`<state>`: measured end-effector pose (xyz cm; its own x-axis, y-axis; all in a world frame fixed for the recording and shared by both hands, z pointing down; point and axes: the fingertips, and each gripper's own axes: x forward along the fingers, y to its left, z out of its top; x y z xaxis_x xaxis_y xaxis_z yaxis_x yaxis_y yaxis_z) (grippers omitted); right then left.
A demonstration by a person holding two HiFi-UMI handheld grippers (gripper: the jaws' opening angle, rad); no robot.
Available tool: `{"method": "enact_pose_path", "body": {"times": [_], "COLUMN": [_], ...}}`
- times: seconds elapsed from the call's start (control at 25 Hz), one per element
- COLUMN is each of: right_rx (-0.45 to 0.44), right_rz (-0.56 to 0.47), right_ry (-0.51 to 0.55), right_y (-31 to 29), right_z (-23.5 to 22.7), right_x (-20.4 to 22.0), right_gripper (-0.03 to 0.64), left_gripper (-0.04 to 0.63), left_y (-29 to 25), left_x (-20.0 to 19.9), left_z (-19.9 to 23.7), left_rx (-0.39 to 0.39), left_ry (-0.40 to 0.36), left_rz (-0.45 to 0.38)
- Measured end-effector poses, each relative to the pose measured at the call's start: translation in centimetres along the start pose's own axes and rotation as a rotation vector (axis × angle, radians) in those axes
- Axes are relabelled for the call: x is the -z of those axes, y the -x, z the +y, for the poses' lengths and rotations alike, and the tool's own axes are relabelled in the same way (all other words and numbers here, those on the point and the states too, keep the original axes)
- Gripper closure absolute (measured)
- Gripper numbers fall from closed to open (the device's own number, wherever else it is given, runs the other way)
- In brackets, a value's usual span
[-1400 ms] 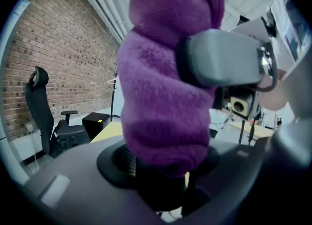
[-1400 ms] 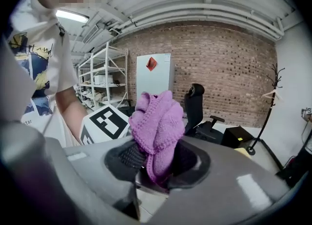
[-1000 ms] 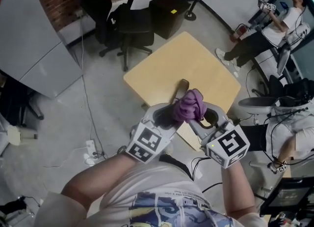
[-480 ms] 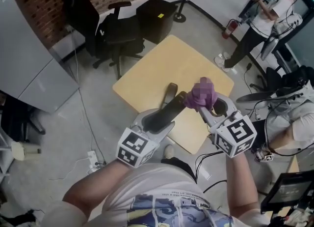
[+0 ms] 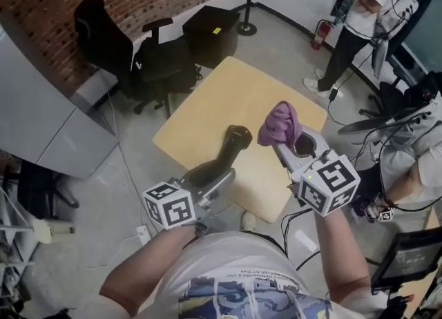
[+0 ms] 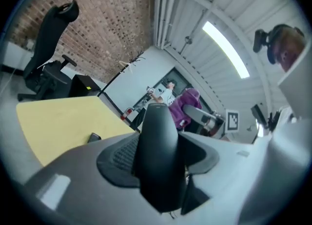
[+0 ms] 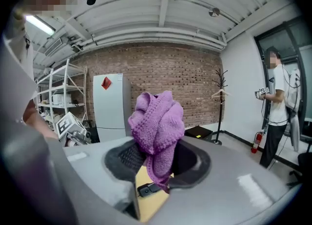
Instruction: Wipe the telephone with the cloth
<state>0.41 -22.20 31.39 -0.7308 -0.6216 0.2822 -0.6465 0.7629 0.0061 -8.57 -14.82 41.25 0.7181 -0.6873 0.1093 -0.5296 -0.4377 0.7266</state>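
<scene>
Presently, step: wiping; cloth and handset apart.
Left gripper (image 5: 215, 175): jaws clamped on the black telephone handset (image 5: 233, 143), over the table (image 5: 207, 114).
Right gripper (image 5: 290, 148): jaws pinching the purple cloth (image 5: 280, 123) (bunched, upright).
Next move, as judged: bring the cloth against the handset and rub.

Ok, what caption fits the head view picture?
Left hand-held gripper grips the black telephone; right hand-held gripper holds the purple cloth nearby.
</scene>
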Motion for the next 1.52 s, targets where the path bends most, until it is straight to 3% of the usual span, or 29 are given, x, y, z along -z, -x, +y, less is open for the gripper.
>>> {"method": "enact_pose_path", "body": {"times": [0.36,0.48,0.64,1.0,1.28,1.52], "right_rx": [-0.118,-0.162,-0.231,-0.378,-0.509,-0.498], "right_rz": [-0.077,-0.1,-0.115,-0.124,-0.05,-0.073], "right_ry": [-0.138,-0.206,-0.31,-0.385,-0.396,-0.42], "right_y": [-1.4,-1.6,-1.5,0.2,1.9,2.1], "right_z": [1.1,1.6,2.6,4.0,6.9,4.8], "right_x": [0.3,0.5,1.4,2.6,3.8,3.6], "right_gripper": [0.495,0.495,0.495,0.495,0.495,0.495], "left_gripper": [0.342,0.342,0.342,0.341,0.341,0.341], "left_y": [-1.8,-2.3,-3.2,-4.6,-4.4,-4.3], "left_x": [-0.9,-1.1,-1.8,-2.0,-3.9,-3.9], "left_z": [-0.6,-0.8,-1.5,-2.4,-2.8,-3.3], "left_rx": [0.061,0.116,0.2,0.257,0.257,0.275], "left_ry": [0.288,0.422,0.526,0.577,0.574,0.576], "left_rz": [-0.101,-0.151,-0.217,-0.286,-0.343,-0.359]}}
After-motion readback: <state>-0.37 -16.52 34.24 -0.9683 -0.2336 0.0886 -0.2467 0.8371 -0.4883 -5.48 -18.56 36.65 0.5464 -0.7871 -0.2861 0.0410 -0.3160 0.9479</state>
